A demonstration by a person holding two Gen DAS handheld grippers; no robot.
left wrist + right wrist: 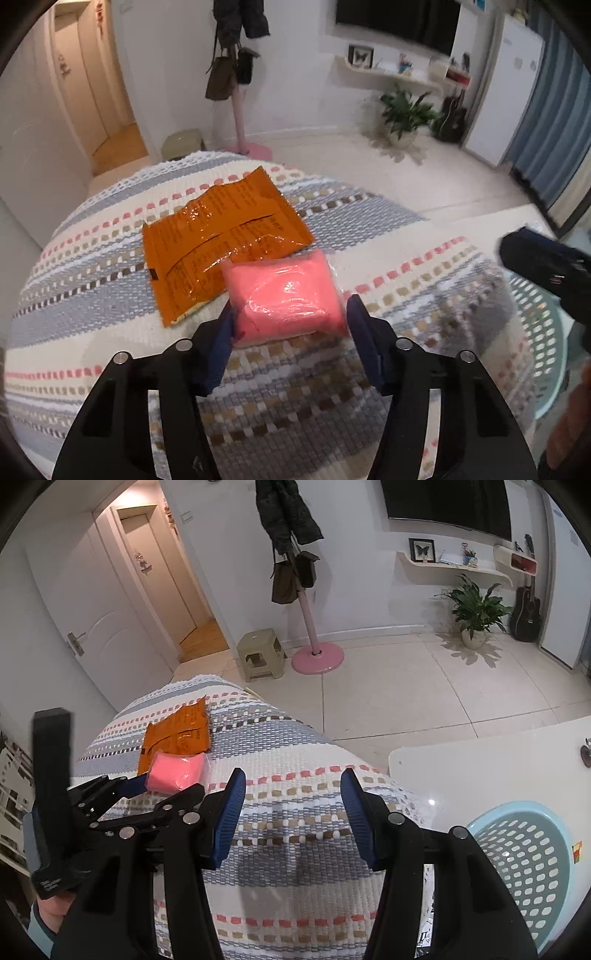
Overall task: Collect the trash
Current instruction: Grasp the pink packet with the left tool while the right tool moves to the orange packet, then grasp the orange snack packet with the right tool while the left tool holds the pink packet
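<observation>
Woven striped cloth [295,794] on a table, pale tiled floor [388,675] beyond.

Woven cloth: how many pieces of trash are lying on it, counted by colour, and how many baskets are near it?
Orange wrapper: 1
Pink packet: 1
Light blue basket: 1
Total: 3 things, 2 of them trash.
</observation>
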